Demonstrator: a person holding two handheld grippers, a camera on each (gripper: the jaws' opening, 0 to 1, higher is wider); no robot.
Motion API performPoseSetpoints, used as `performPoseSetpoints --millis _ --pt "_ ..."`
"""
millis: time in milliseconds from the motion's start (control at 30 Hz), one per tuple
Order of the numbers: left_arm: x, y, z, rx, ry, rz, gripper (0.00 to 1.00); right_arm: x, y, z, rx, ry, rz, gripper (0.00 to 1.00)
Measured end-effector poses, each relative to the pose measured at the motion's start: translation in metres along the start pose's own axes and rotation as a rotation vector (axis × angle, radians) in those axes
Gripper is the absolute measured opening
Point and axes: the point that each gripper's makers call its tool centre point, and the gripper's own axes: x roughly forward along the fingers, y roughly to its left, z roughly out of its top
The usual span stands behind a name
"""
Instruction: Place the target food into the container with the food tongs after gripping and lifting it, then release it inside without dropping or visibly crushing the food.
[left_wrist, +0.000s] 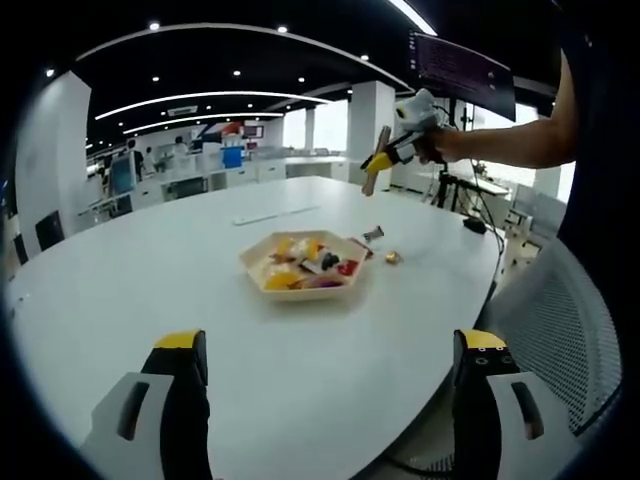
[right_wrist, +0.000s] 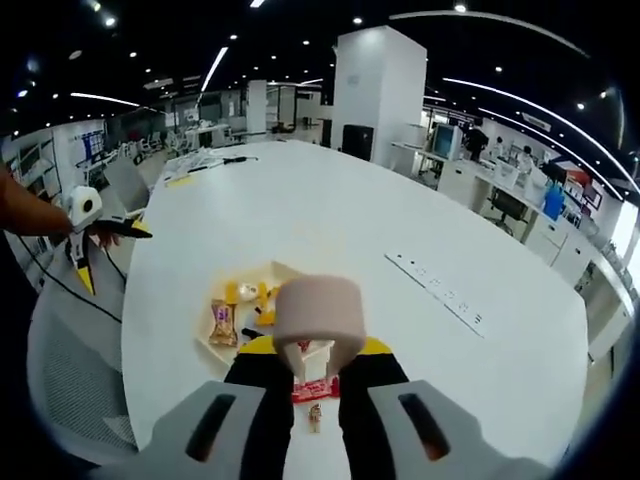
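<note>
My right gripper (right_wrist: 318, 372) clamps the tongs (right_wrist: 318, 312) above the tray (right_wrist: 262, 272); left gripper (left_wrist: 330, 375) hangs wide, empty. Next: descend, pinch food.

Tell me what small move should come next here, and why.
Probably lower the right gripper toward the table. Its fingers are shut on the beige tongs, raised well above the tray, and two small wrapped pieces lie on the table beside the tray, not in it. The left gripper is open and holds nothing.
</note>
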Motion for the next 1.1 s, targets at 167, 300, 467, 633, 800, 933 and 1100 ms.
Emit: performPoseSetpoints --millis 167,300,467,633,800,933,1100 --pt "0.0 0.001 0.0 0.002 0.0 0.002 0.99 0.001 -0.002 -0.005 0.002 -0.002 -0.009 0.15" --pt "0.0 0.001 -0.001 0.003 0.002 0.002 0.99 -0.001 -0.004 -0.01 0.017 0.001 -0.014 0.15" --pt "0.001 0.001 -0.002 0.004 0.007 -0.001 0.99 -0.002 -0.005 -0.01 0.019 -0.004 -0.022 0.15" --pt "0.0 0.0 -0.002 0.003 0.01 0.0 0.99 -0.003 -0.009 -0.011 0.02 -0.007 -0.029 0.16" --pt "0.001 0.0 -0.002 0.003 0.011 0.0 0.99 -0.002 -0.009 -0.013 0.017 -0.006 -0.031 0.16" --pt "0.001 0.0 -0.003 0.004 0.013 -0.001 0.99 -0.002 -0.011 -0.014 0.018 -0.01 -0.034 0.16" --pt "0.001 0.001 -0.004 0.002 0.014 -0.001 0.99 0.002 -0.016 -0.024 0.007 -0.007 -0.044 0.16"
